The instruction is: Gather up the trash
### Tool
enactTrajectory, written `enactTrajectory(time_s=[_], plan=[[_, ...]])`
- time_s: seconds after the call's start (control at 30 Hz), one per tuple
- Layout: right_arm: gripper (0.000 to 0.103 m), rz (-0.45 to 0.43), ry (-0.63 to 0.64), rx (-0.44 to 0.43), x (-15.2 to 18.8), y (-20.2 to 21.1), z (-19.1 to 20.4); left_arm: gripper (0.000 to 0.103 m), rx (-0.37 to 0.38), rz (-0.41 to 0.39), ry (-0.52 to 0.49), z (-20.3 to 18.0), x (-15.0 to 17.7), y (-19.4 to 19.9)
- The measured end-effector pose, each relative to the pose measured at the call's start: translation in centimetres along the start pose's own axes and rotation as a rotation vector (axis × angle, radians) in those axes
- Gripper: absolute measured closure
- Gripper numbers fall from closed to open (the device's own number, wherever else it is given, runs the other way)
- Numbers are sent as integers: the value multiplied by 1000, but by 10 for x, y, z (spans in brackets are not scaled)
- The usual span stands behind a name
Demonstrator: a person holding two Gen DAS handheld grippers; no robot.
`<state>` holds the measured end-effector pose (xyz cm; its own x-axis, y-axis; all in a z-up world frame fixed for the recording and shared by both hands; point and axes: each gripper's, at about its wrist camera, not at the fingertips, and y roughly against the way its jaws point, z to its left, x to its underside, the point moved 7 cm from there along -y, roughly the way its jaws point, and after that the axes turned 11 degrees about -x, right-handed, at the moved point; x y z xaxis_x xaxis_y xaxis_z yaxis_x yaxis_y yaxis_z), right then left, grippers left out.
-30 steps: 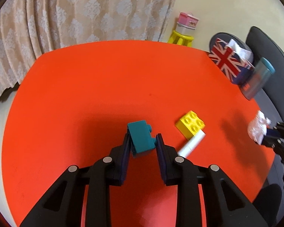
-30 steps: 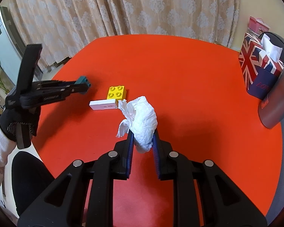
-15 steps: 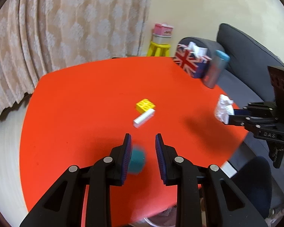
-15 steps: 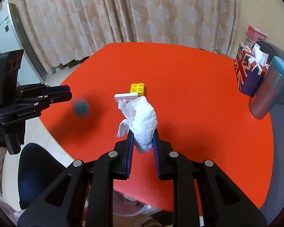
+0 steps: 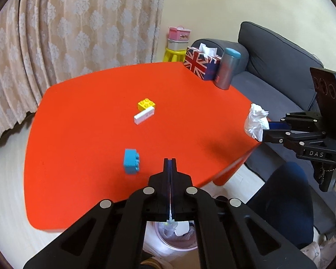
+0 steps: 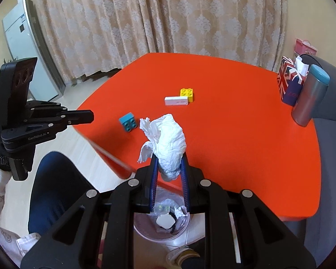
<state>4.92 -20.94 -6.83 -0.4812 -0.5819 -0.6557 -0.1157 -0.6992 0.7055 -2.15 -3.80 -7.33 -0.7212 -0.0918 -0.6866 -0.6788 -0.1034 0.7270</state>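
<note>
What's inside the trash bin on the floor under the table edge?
The trash bin holds crumpled white paper and a flat white piece. The right gripper covers the rest.

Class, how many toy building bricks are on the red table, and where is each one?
2. The yellow brick sits mid-table, against the white box. The blue brick lies nearer the table's front edge, by itself. None appears hidden.

place: home living room | window side: long beige patterned fabric curtains down to pale floor | seating: dark grey upholstered sofa | worktop: low orange rounded worktop with Union Jack tissue box, yellow toy brick | corner: yellow plastic stool stacked with pink storage boxes | appliance: white refrigerator
</note>
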Motion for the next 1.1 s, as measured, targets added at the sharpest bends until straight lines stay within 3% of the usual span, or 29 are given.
enactTrajectory(time_s=[0.23, 0.3, 0.33, 0.37, 0.4, 0.43, 0.47, 0.7, 1.0, 1.1], plan=[[84, -4, -3, -10, 22, 5, 11, 103, -46, 18, 16, 2, 20, -5], [84, 0, -9, -12, 26, 4, 11, 94, -55, 25, 29, 6, 22, -9], [84, 1, -10, -14, 27, 4, 11, 87, -65, 28, 33, 8, 23, -10], [84, 2, -11, -14, 27, 3, 11, 62, -77, 34, 36, 11, 23, -15], [84, 3, -12, -12, 28, 3, 10, 45, -82, 35, 39, 12, 23, -18], [84, 3, -16, -13, 28, 2, 10, 11, -88, 28, 48, 15, 22, -21], [84, 3, -17, -13, 29, 2, 9, 7, -94, 6, 58, 17, 20, -23], [84, 23, -32, -14, 33, -9, -1, 7, -117, 51, 52, 23, 13, -53], [84, 39, -46, -16, 29, -20, -12, 8, -90, 107, 80, 34, 3, -88], [84, 44, -50, -18, 28, -23, -16, 30, -90, 135, 68, 35, 4, -99]])
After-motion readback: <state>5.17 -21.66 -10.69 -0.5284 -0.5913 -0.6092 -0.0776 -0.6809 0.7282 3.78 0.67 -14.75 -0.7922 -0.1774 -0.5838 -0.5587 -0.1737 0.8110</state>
